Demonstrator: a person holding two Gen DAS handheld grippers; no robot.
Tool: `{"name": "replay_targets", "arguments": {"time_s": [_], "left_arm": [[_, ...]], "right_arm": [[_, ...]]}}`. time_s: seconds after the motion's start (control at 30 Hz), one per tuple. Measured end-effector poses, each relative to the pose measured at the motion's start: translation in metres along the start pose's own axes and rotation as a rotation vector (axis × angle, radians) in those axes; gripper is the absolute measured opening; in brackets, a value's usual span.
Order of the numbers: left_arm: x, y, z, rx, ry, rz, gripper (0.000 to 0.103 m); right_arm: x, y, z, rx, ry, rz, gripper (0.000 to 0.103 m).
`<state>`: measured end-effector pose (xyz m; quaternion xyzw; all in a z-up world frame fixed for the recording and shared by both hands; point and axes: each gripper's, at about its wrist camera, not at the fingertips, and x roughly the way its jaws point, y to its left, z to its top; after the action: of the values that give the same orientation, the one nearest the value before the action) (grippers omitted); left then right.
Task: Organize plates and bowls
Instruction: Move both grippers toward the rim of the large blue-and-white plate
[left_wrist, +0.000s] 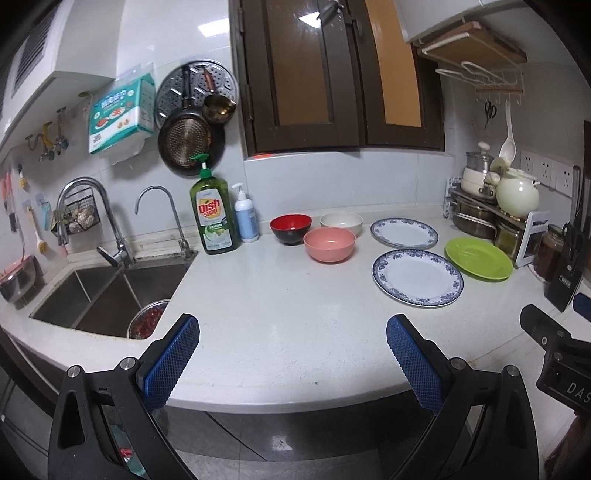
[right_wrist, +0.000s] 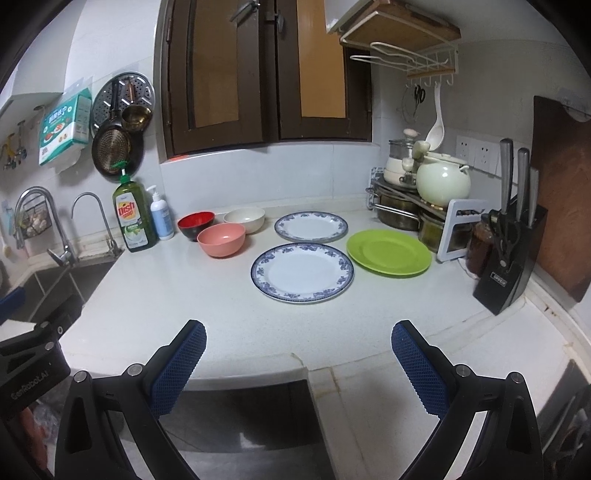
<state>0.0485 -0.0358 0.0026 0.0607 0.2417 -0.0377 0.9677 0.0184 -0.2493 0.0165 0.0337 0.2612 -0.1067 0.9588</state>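
Three bowls stand grouped on the white counter: a red-and-black bowl (left_wrist: 290, 228) (right_wrist: 196, 223), a cream bowl (left_wrist: 341, 222) (right_wrist: 244, 219) and a pink bowl (left_wrist: 329, 244) (right_wrist: 221, 238) in front. To their right lie two blue-rimmed plates, the near plate (left_wrist: 417, 277) (right_wrist: 302, 273) and the far plate (left_wrist: 404, 232) (right_wrist: 311, 226), plus a green plate (left_wrist: 478, 258) (right_wrist: 389, 252). My left gripper (left_wrist: 293, 334) and right gripper (right_wrist: 298, 338) are both open and empty, held over the counter's front edge, well short of the dishes.
A sink (left_wrist: 107, 295) with two faucets lies at the left, with a dish soap bottle (left_wrist: 213, 218) (right_wrist: 133, 218) and a pump bottle (left_wrist: 246, 218) beside it. A pot rack (right_wrist: 417, 199), jar and knife block (right_wrist: 511, 251) crowd the right corner.
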Motion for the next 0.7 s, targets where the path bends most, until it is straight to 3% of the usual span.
{"name": "replay_targets", "arguments": {"time_s": [0.27, 0.4, 0.7], "left_arm": [[0.063, -0.001, 0.033, 0.106, 0.027, -0.083, 0.102], [0.096, 0.002, 0.049, 0.141, -0.002, -0.129, 0.101], [0.168, -0.012, 0.065, 0.207, 0.082, -0.224, 0.098]], "right_arm": [[0.05, 0.008, 0.023, 0.056, 0.064, -0.025, 0.102], [0.08, 0.018, 0.036, 0.089, 0.077, -0.09, 0.102], [0.129, 0.024, 0.054, 0.116, 0.14, -0.23, 0.101]]}}
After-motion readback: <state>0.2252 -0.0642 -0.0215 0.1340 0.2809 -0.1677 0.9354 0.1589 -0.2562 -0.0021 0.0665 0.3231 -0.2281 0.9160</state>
